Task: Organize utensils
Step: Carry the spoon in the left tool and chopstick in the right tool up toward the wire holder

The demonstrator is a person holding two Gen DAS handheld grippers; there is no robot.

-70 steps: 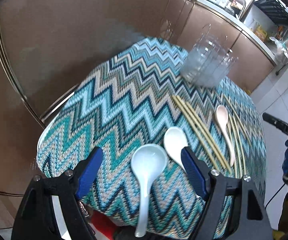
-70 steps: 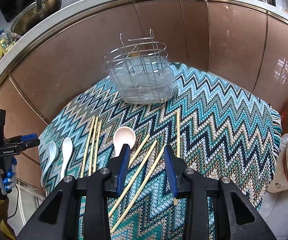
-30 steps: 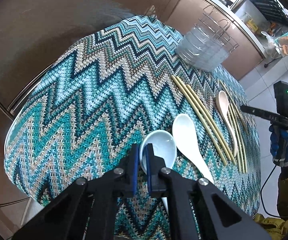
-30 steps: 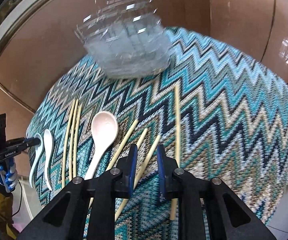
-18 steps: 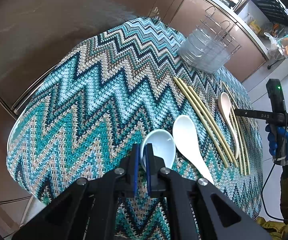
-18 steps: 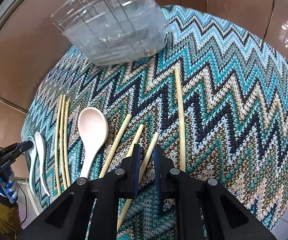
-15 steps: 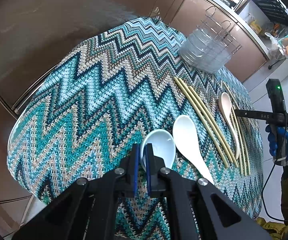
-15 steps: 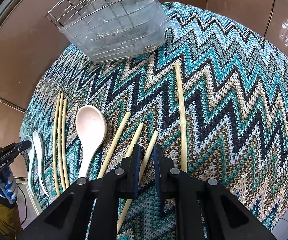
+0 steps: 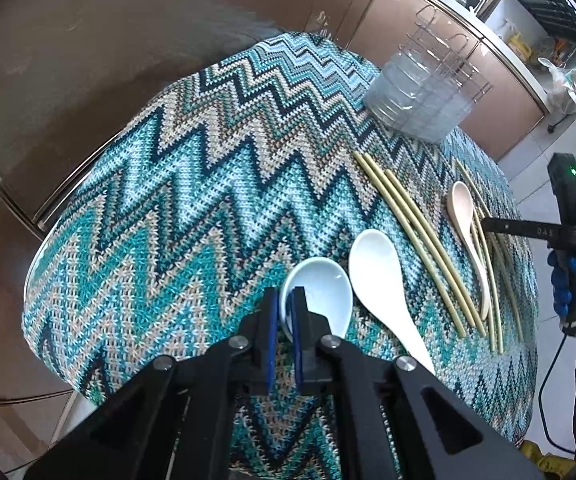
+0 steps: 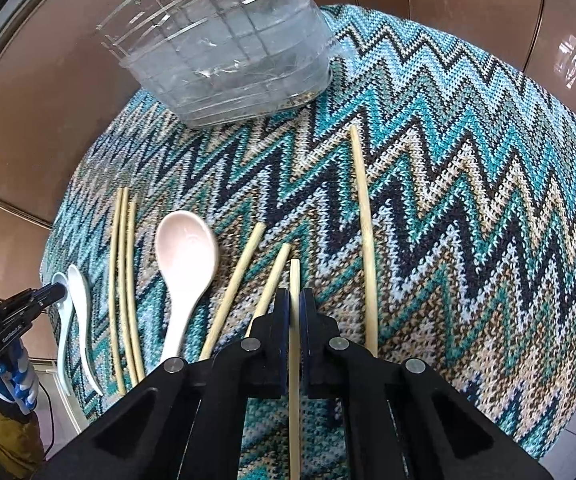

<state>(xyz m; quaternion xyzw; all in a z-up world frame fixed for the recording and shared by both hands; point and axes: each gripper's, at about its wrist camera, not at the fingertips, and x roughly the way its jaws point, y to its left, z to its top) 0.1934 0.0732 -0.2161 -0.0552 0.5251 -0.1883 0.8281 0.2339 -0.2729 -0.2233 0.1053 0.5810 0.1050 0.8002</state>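
My left gripper (image 9: 282, 312) is shut on the near rim of a light blue ceramic spoon (image 9: 322, 288), at the near edge of the zigzag tablecloth (image 9: 176, 200). A white spoon (image 9: 374, 264) lies right beside it. My right gripper (image 10: 294, 308) has its jaws closing tight on a bamboo chopstick (image 10: 294, 280), the pads pressing it. That chopstick runs straight back between the fingers. Two loose chopsticks (image 10: 240, 276) lie just left of it and a longer one (image 10: 364, 232) lies to the right. A pink spoon (image 10: 184, 256) rests further left.
A wire rack lined with a clear plastic tub (image 10: 228, 52) stands at the table's far edge. Three chopsticks (image 10: 124, 272) lie together near the left edge. Brown cabinet fronts (image 9: 128, 40) curve close behind the table. A gloved hand (image 9: 572, 280) holds the right gripper.
The right jaws closed onto the chopstick, which swung from a slant to straight along the fingers. The left gripper kept its hold on the blue spoon.
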